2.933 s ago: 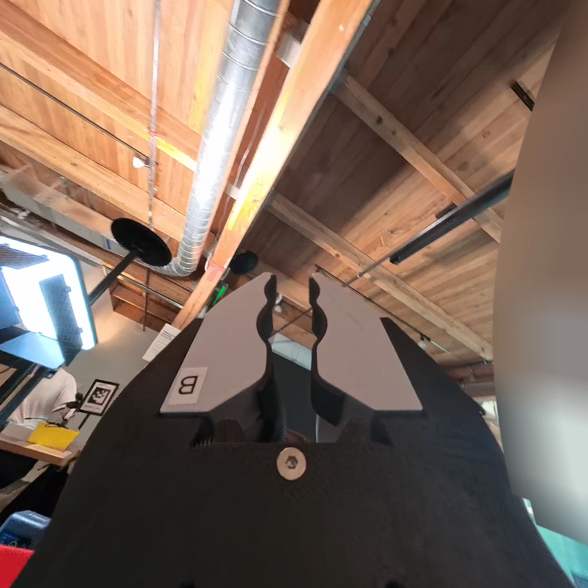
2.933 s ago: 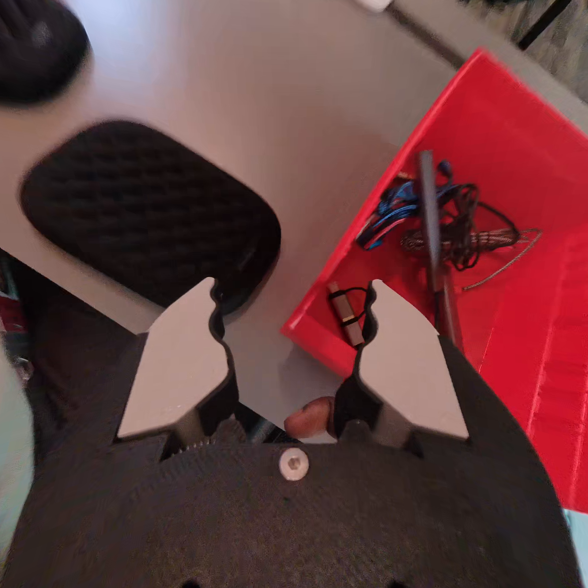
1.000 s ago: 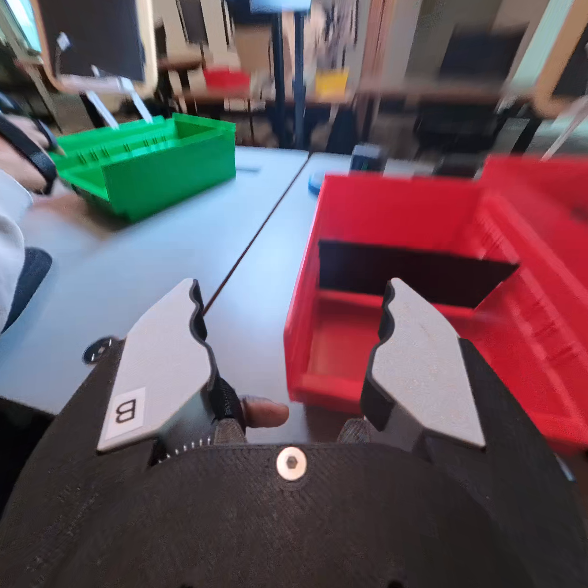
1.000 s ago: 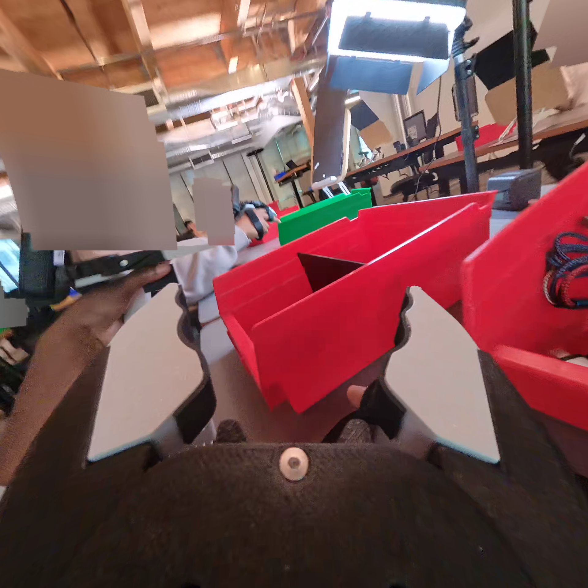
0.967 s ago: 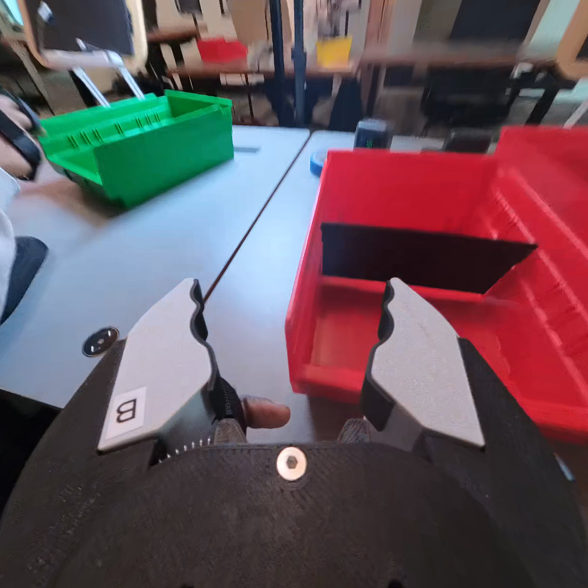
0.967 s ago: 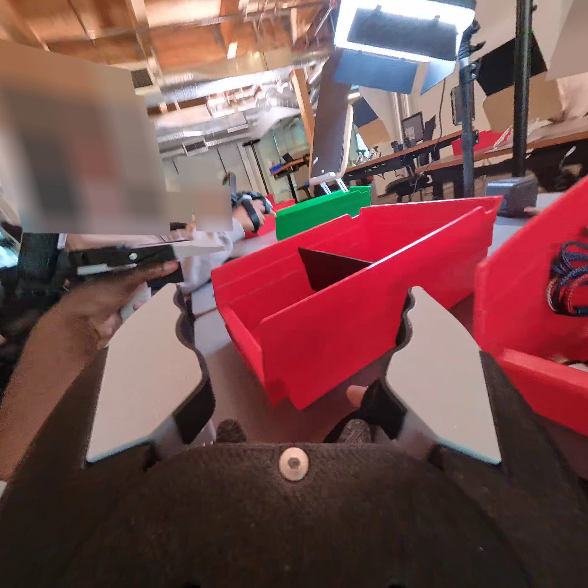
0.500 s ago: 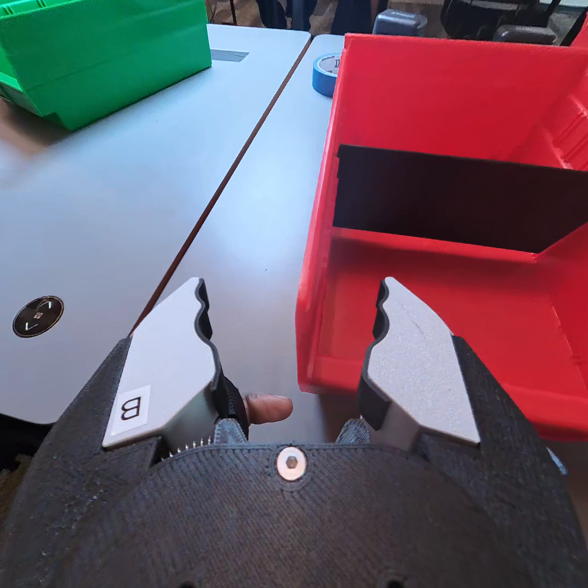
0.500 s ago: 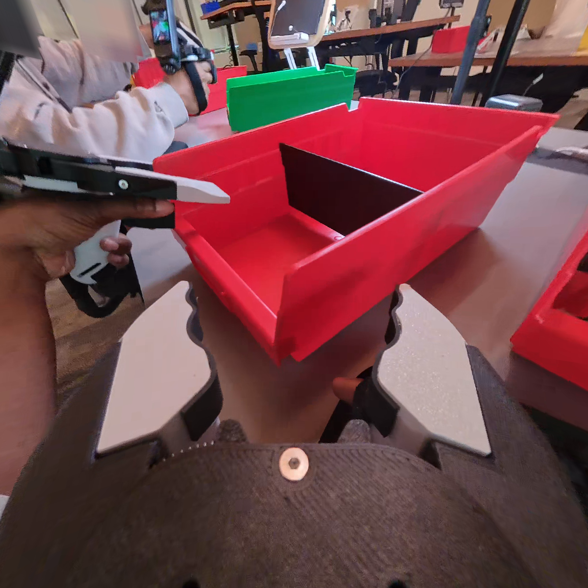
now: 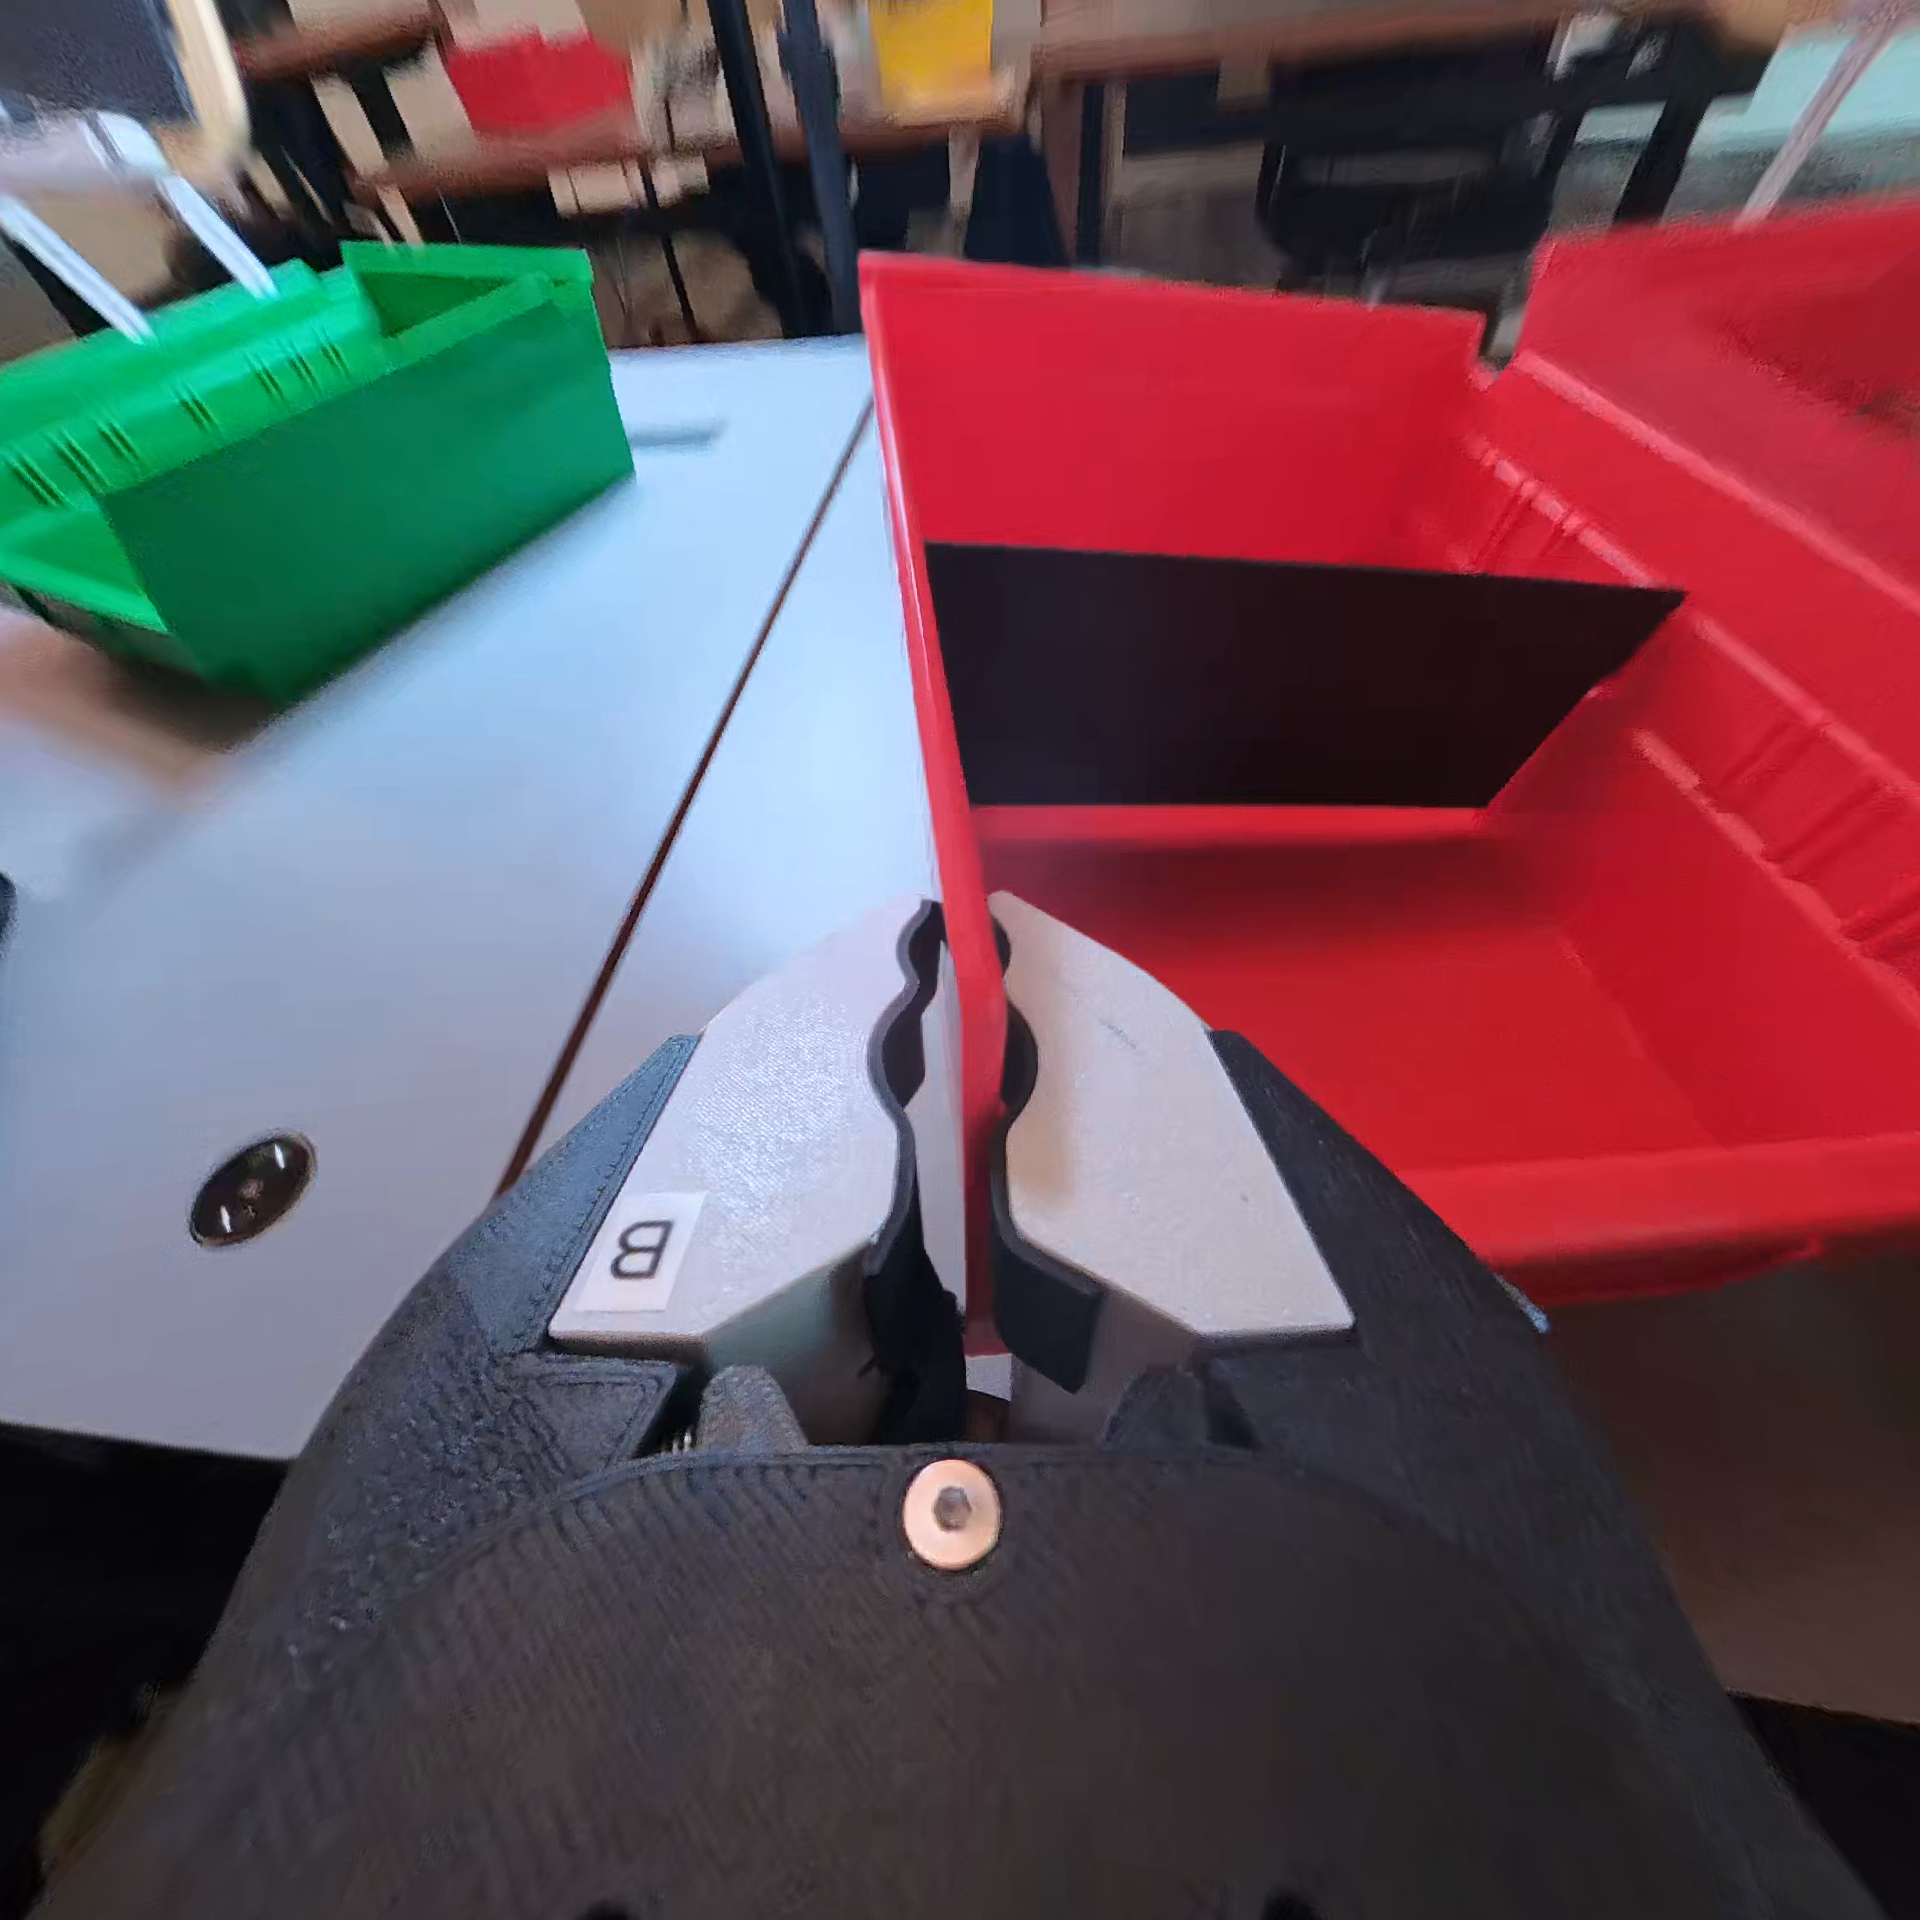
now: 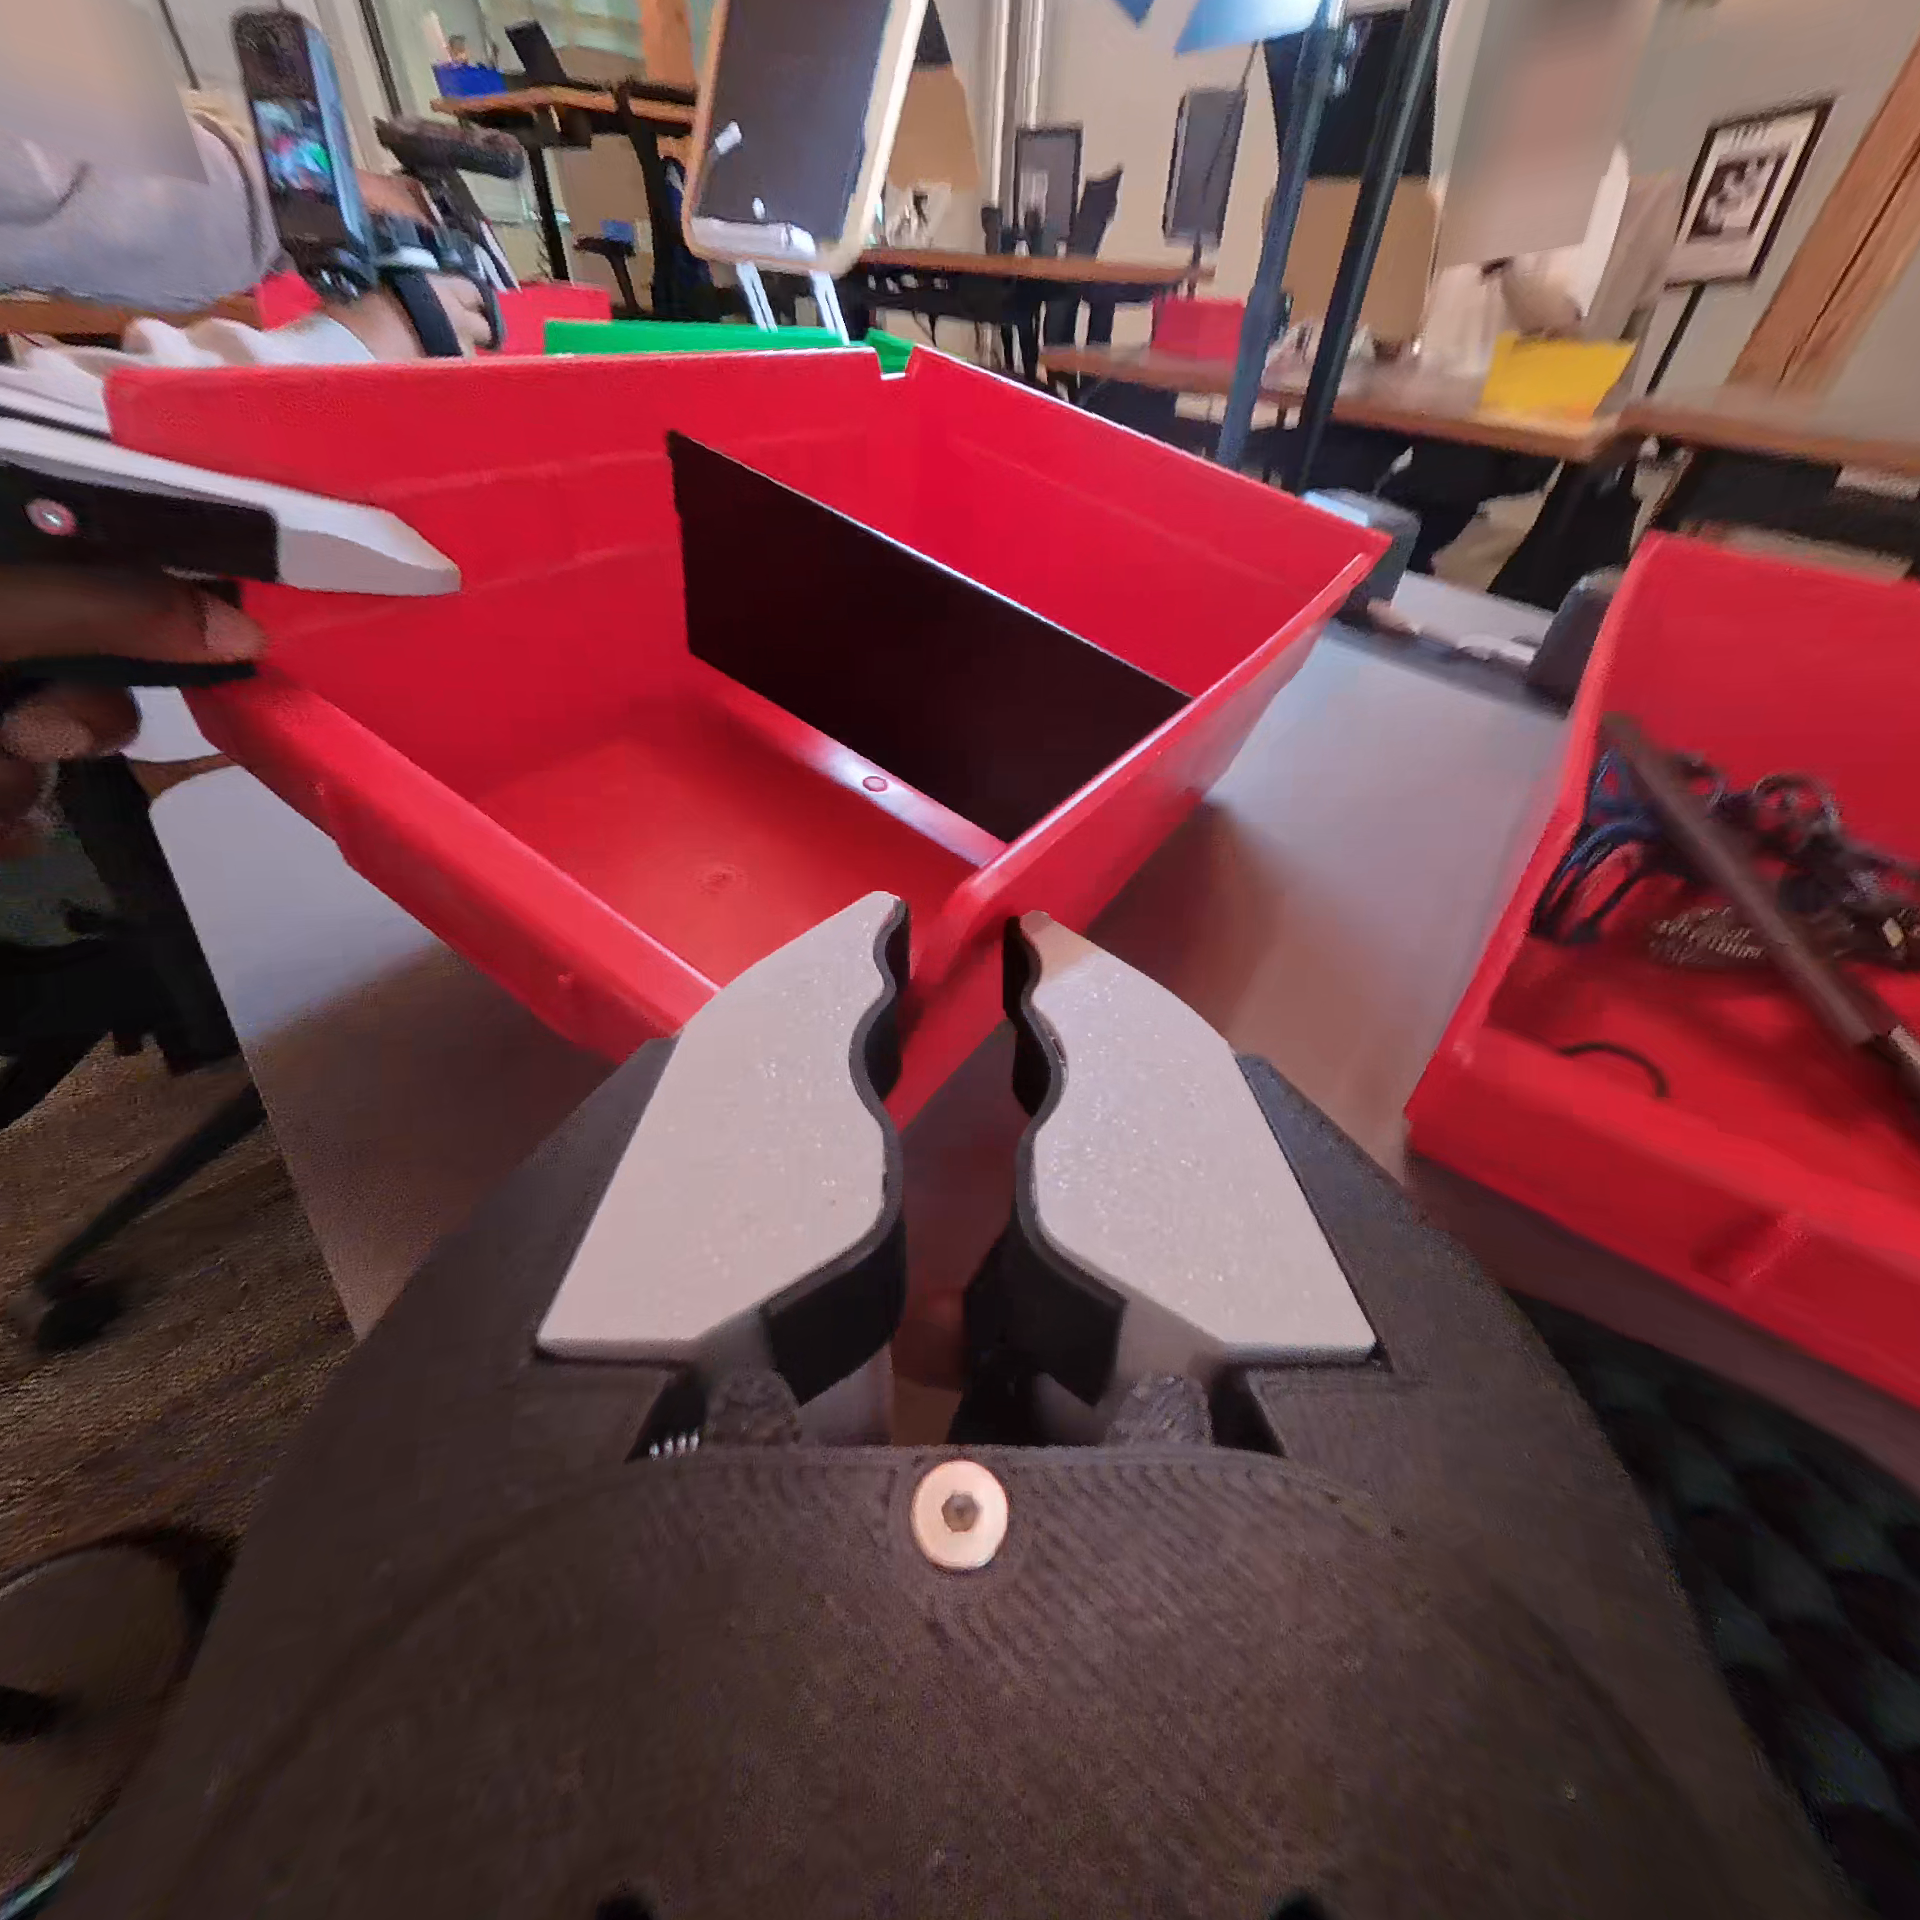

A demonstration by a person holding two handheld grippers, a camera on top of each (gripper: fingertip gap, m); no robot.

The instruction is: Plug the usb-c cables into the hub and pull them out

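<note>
Where the room opens out behind my work, blurred desks and black stands fill the far side, and a grey table point(image 9: 312, 914) runs under everything, split by a dark seam. Far to the left on it sits a green bin point(image 9: 312, 499). Nearest me is the big empty red bin point(image 10: 790, 582) with a black divider point(image 10: 914, 644) across its middle. My left gripper point(image 9: 966, 997) is clamped on that bin's left wall, one finger on each side of the thin red edge. My right gripper point(image 10: 954, 977) is pinched on its near right corner. To the right a second red bin point(image 10: 1621, 1101) holds the cables point(image 10: 1745, 883), a dark and blue tangle under a dark rod. I cannot make out the hub.
</note>
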